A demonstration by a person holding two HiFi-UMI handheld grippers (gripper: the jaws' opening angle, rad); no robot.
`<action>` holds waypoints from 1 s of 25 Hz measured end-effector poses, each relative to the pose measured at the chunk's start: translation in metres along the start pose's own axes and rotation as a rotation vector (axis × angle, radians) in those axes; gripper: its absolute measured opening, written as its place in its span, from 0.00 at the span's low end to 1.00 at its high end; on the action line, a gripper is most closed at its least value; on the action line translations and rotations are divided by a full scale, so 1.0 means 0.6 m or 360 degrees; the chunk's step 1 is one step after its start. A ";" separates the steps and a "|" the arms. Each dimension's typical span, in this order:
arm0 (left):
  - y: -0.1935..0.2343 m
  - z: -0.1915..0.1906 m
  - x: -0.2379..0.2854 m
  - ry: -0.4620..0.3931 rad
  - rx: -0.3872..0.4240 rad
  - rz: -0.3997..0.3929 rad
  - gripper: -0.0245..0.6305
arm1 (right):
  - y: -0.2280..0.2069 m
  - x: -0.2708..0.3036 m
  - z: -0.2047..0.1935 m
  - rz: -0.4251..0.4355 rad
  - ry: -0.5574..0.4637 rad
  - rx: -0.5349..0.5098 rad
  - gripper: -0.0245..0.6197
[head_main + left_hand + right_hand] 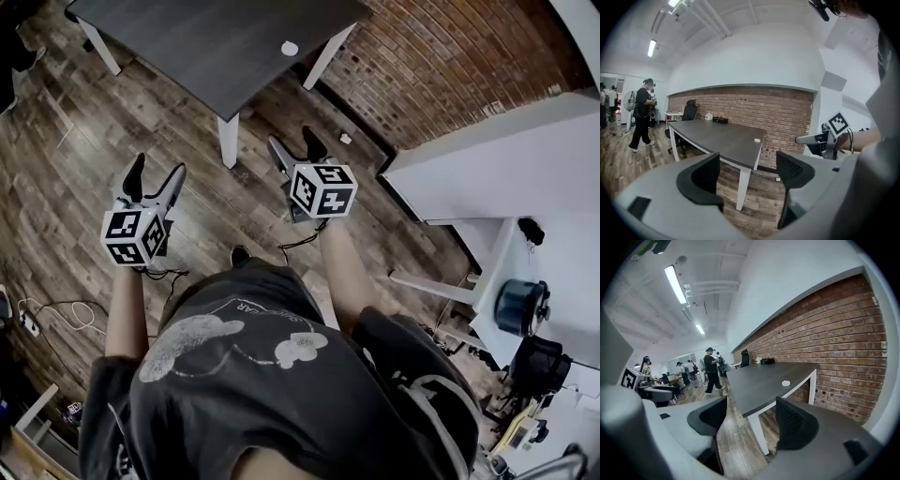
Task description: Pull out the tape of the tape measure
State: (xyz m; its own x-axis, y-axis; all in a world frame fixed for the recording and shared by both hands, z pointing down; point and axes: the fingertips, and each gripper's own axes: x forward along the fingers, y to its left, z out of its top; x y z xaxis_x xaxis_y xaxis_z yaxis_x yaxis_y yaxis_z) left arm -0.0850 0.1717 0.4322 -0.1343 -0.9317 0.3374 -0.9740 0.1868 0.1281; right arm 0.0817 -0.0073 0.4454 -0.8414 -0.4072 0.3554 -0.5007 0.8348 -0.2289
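Tape measure (289, 48), a small round white case, lies on the dark grey white-legged table (187, 37) well ahead of the left gripper (157, 167) and right gripper (291, 138), both released, jaws apart and empty, above the wooden floor (56, 187).

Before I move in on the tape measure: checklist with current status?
1. The left gripper is open with nothing between its jaws: ok.
2. The right gripper is open with nothing between its jaws: ok.
3. Target identified: cannot tell. Only a small white disc lies near the edge of the table.
4. Tape tab visible: cannot tell. The disc is too small to read.
5. Grippers within reach of the disc: not ok. Both are over the floor, short of the table.
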 end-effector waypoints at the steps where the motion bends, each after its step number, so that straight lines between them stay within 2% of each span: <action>1: 0.003 0.004 0.019 0.0012 0.0013 -0.0004 0.60 | -0.011 0.015 0.005 0.0001 0.0005 0.0004 0.53; 8: 0.037 0.009 0.109 0.0084 -0.0003 -0.0071 0.60 | -0.048 0.095 0.026 -0.0020 0.0022 0.0024 0.53; 14: 0.081 0.044 0.228 0.0098 -0.0006 -0.0209 0.60 | -0.104 0.163 0.038 -0.0146 0.0053 0.0070 0.53; 25: 0.135 0.139 0.504 0.0226 0.0199 -0.0672 0.60 | -0.190 0.315 0.103 -0.0476 0.0073 0.0154 0.53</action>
State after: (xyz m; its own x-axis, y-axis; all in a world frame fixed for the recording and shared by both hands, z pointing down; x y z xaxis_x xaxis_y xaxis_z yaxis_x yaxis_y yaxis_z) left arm -0.2197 -0.1209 0.4671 0.2968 -0.8645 0.4055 -0.9537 -0.2470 0.1715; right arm -0.0326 -0.2022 0.4829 -0.6451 -0.6102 0.4598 -0.7433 0.6407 -0.1924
